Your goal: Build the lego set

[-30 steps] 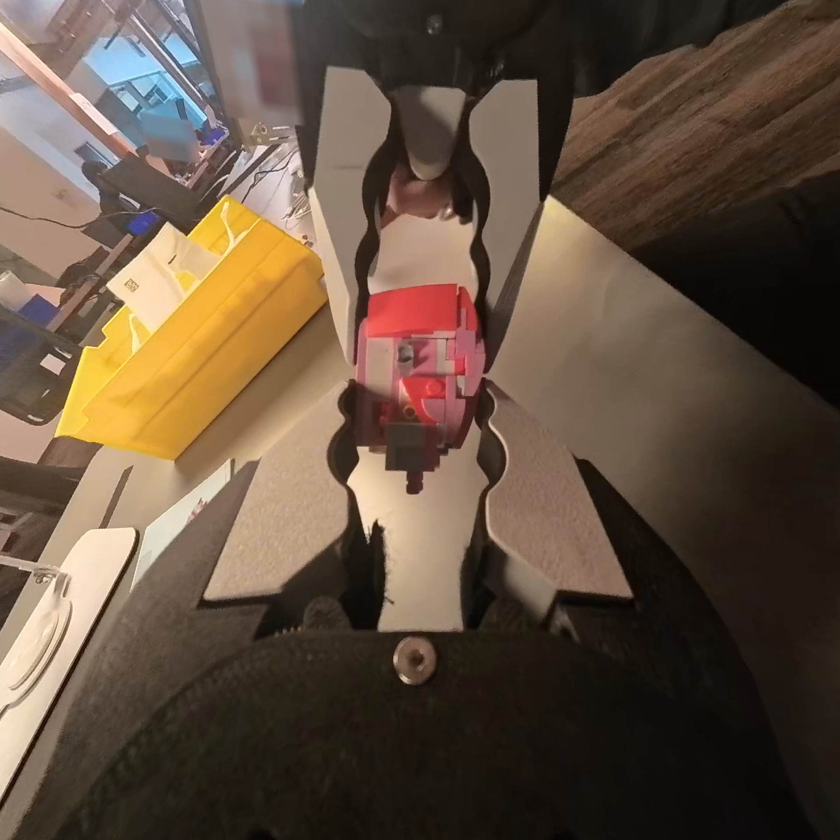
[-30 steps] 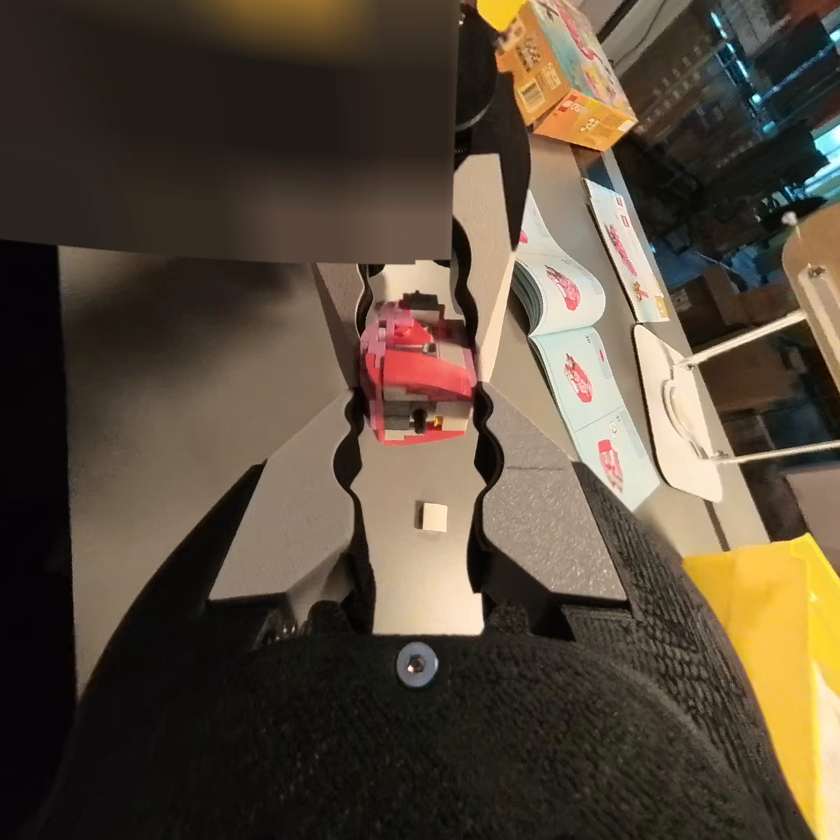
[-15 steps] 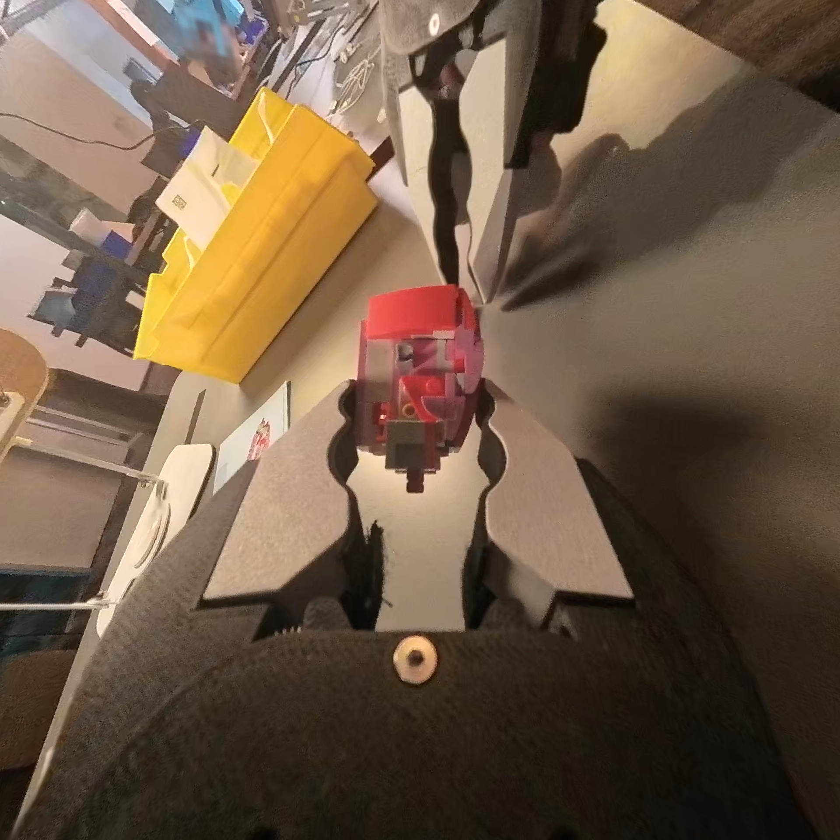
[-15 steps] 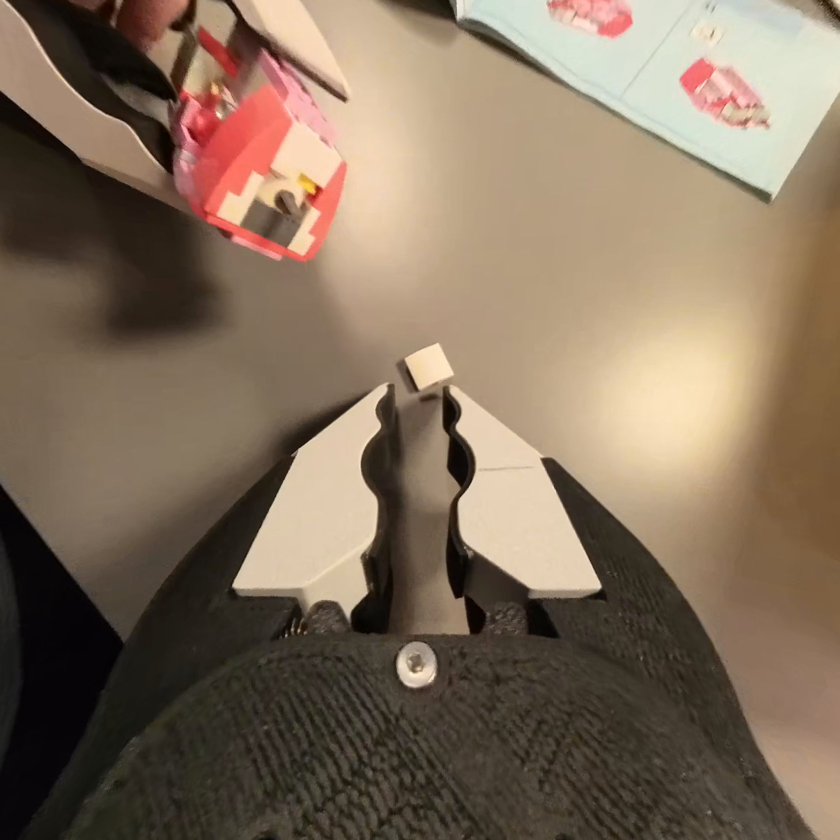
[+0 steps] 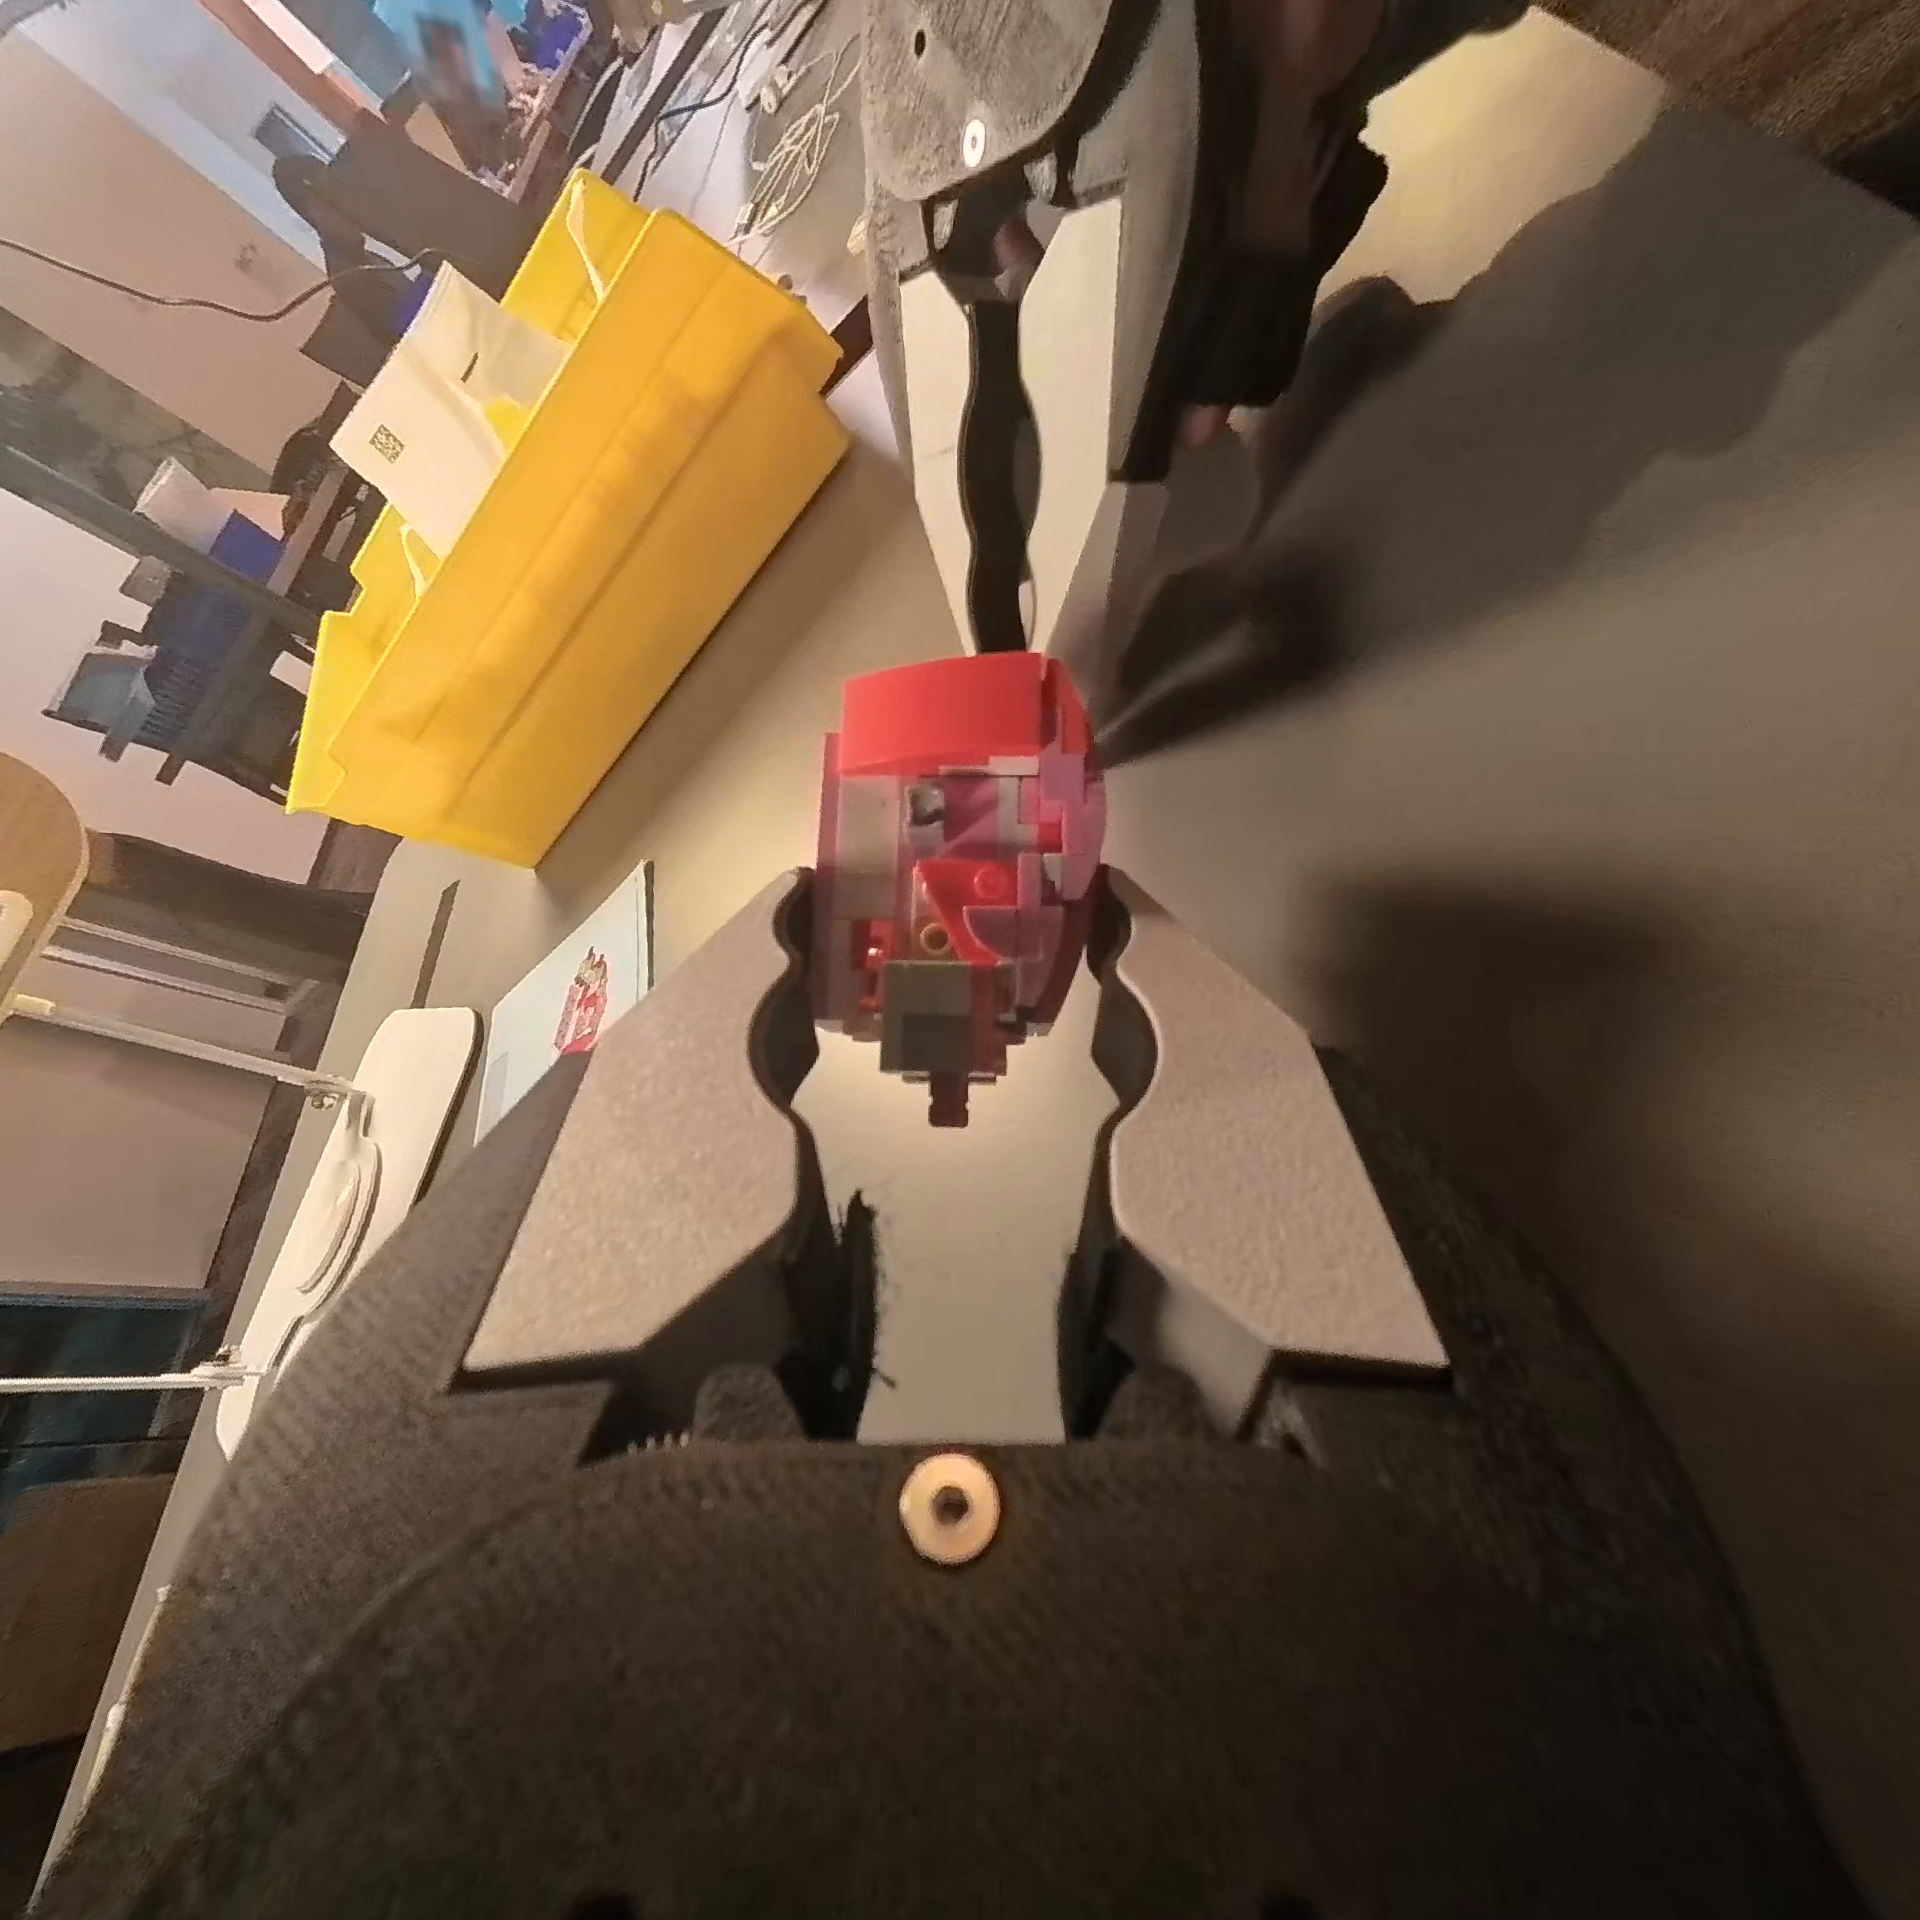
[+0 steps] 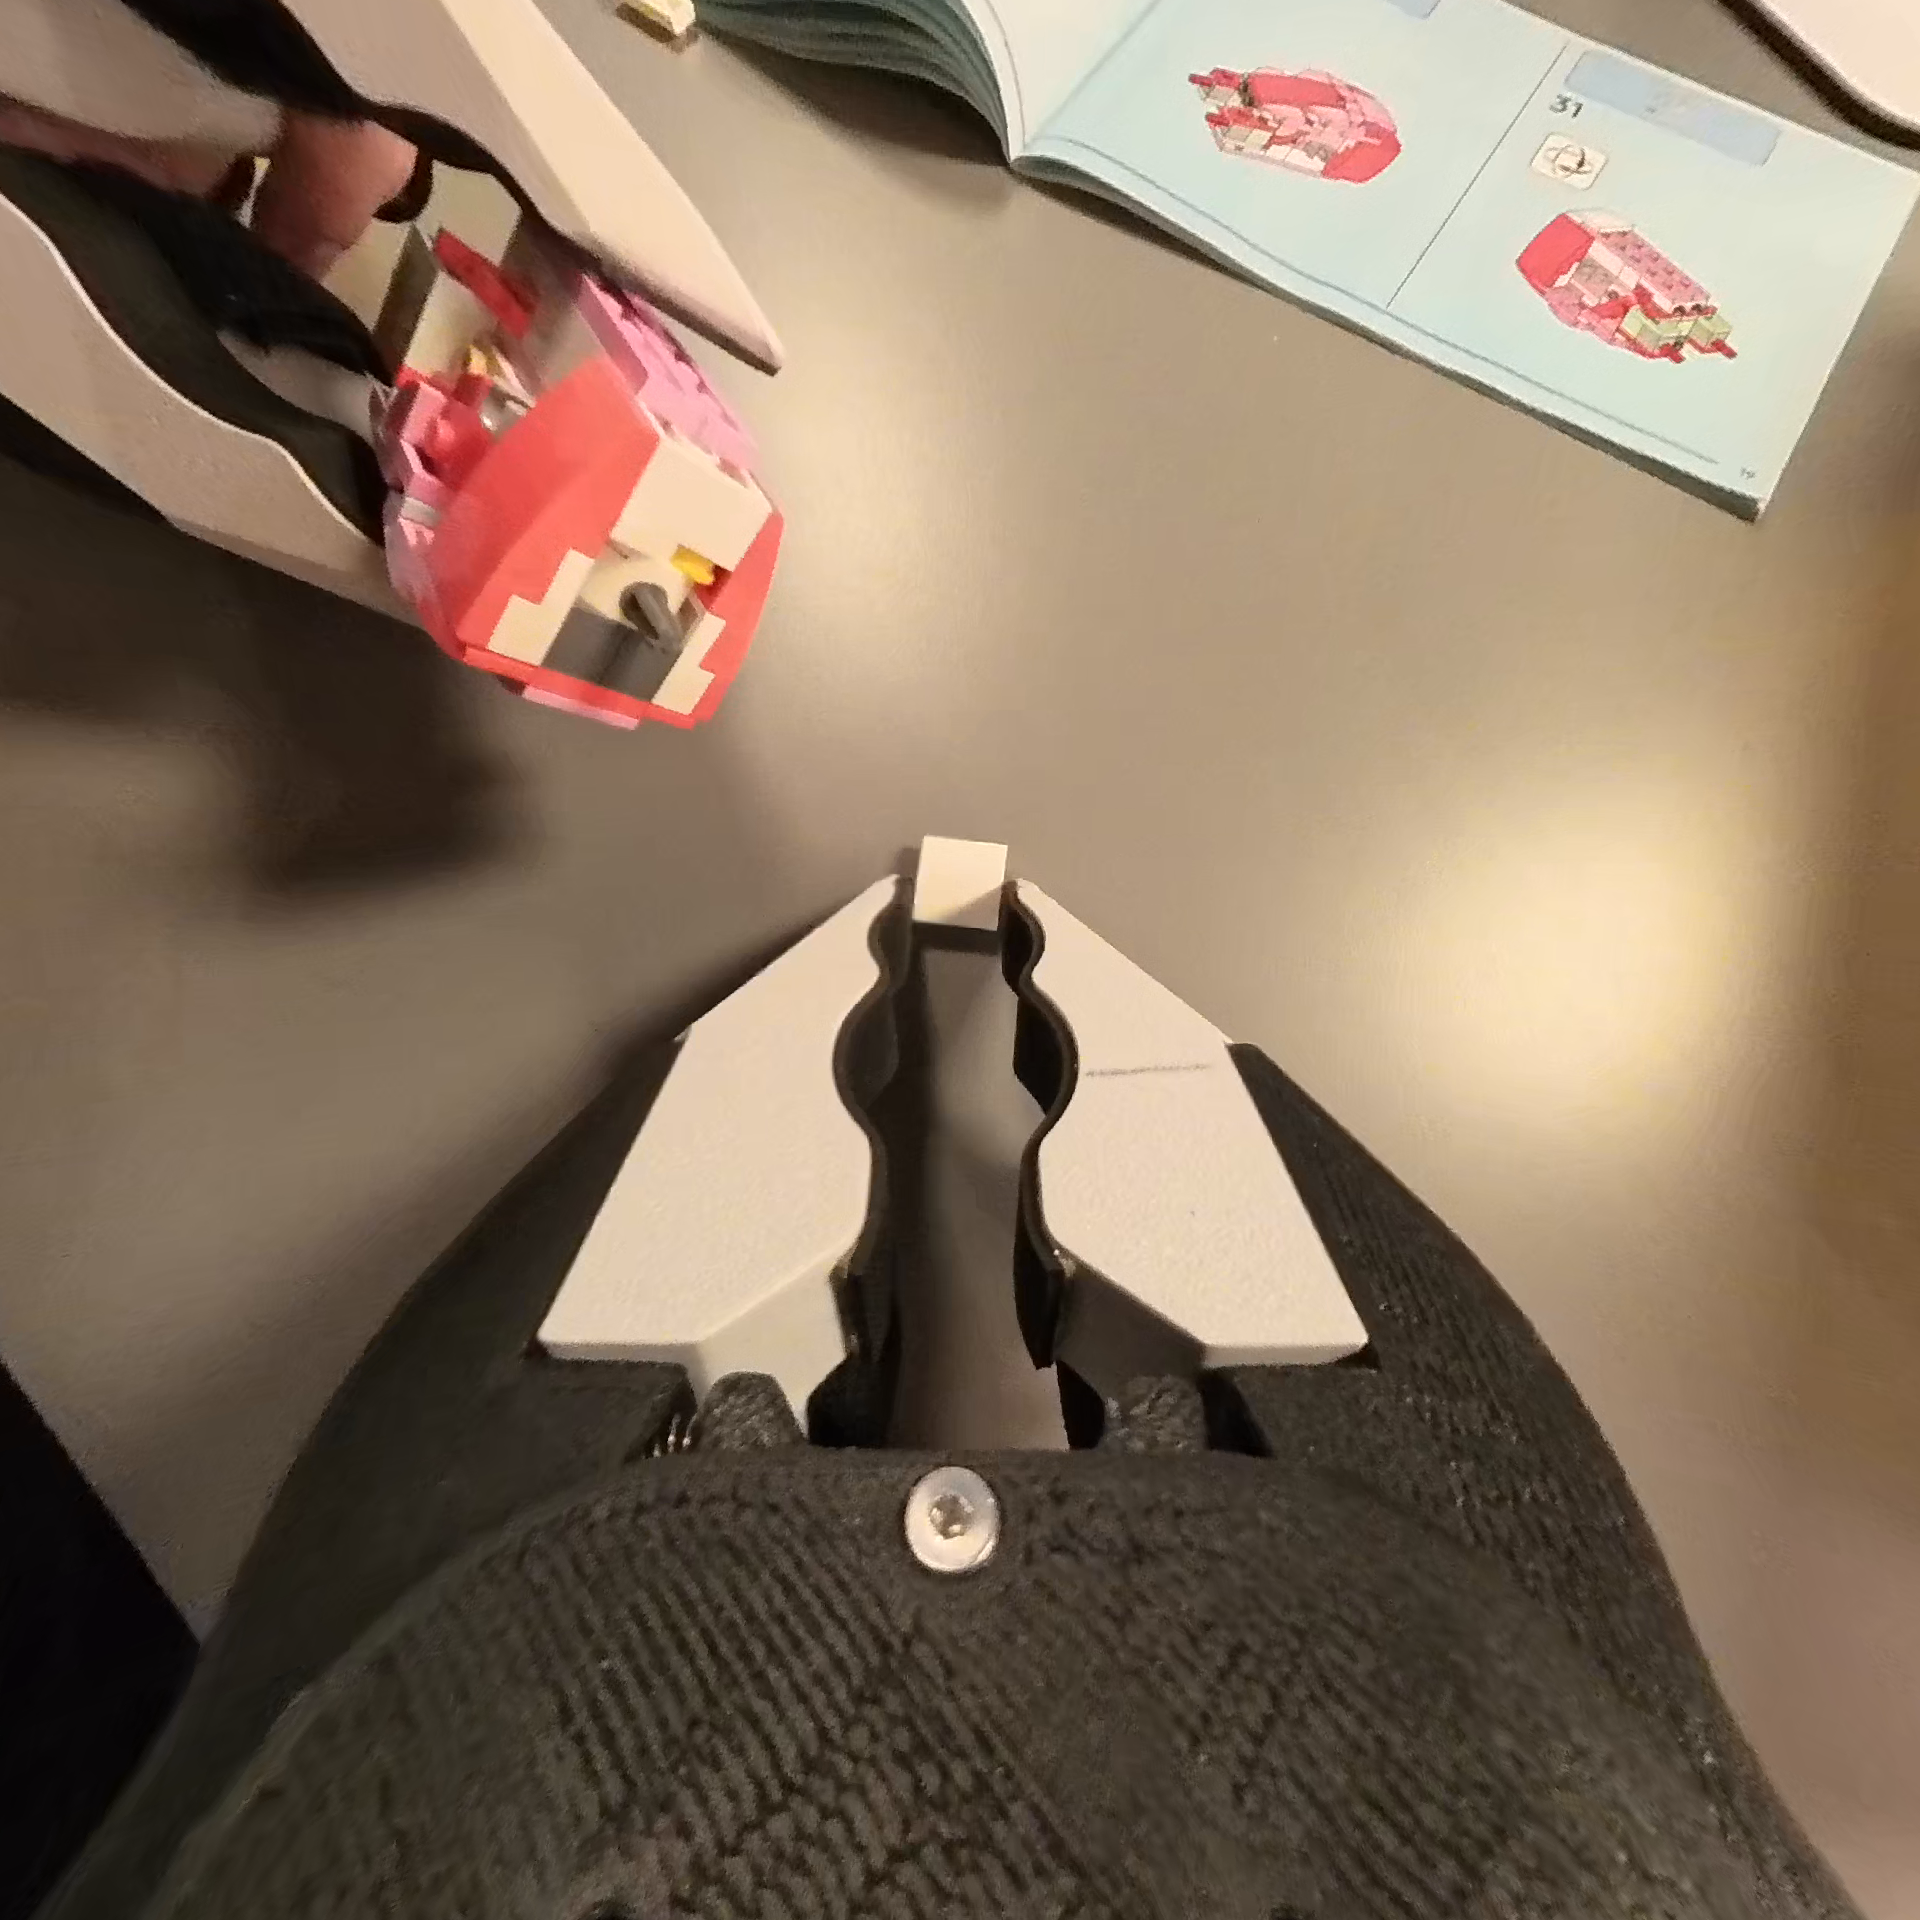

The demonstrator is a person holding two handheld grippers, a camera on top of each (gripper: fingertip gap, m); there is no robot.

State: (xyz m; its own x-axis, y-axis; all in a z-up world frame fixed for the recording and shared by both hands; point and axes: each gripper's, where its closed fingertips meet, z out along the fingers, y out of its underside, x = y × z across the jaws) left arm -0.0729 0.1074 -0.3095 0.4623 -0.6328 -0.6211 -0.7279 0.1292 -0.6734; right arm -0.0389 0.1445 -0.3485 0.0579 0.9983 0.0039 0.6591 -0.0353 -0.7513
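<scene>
While both grippers hung over the grey table [image 6: 1299,675], the scene read as follows, from the jaws outward.

Right jaws: the right gripper [image 6: 960,902] stood narrowed on a small white tile [image 6: 962,879], its two fingertips [image 6: 883,904] pressed to the tile's opposite sides, the tile's far half poking out past the tips.

White tile: it looked light, hard and smooth, so it would likely slip or twist if squeezed off-centre; the flat side faces, where the tips sat, seemed the only sound place to take it.

Left jaws: the left gripper [image 5: 954,914] stood wide around a red and pink brick model [image 5: 961,831], both fingertips [image 5: 790,904] against its flanks, the model's red front sticking out beyond them.

Brick model: stiff yet made of many clipped pieces, it would probably shed bits under a hard pinch; the broad flat sides near its middle looked the safest hold. Seen from the right gripper, it hung ahead and to the left of the tile, well apart from it.

Ahead right of the right jaws: an open pale-blue booklet [image 6: 1455,208] lay flat on the table.

Ahead left of the left jaws: a yellow bin [image 5: 582,540] stood farther off, holding white paper bags [image 5: 436,426].
</scene>
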